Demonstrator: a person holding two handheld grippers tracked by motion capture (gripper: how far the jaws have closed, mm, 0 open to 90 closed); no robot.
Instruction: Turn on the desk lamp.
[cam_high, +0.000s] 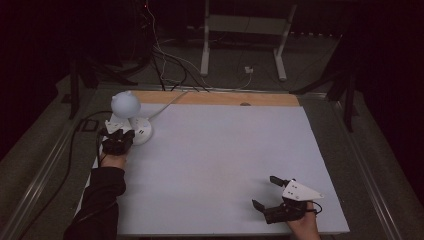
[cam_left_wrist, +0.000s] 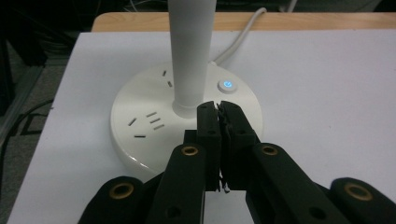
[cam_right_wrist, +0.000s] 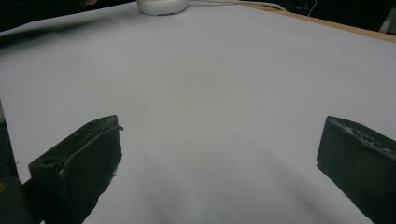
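Small white desk lamp (cam_high: 131, 116) at the far left corner of the white counter (cam_high: 220, 165), directly ahead of the left tongs (cam_left_wrist: 217, 105). Round flat base (cam_left_wrist: 140, 135) with socket slots moulded into its top, a lit blue power button (cam_left_wrist: 227, 85) just ahead and to the right of the tong tips, a straight white stem (cam_left_wrist: 190, 56) rising from the middle, a rounded head (cam_high: 125, 103) on top. White cord (cam_left_wrist: 238, 39) trailing away behind the base toward the wooden edge (cam_left_wrist: 289, 21).

Left tongs pressed together, nothing between them, tips low over the base top right at the foot of the stem; actual contact with the plastic impossible to tell. Right tongs (cam_right_wrist: 219, 154) spread wide and empty, over bare counter near the near right corner, well apart from the lamp.

Likely rigid, glossy plastic throughout: hard, smooth, probably slippery under a pinch. Base probably weighted, head light, so somewhat top-heavy if lifted by the stem. Best hold probably the stem low down, just above the base, squeezed across its width; base rim too broad and shallow for a sure grip. Button probably needs only a light downward press with closed tips. Tethered by the cord, so limited travel likely.
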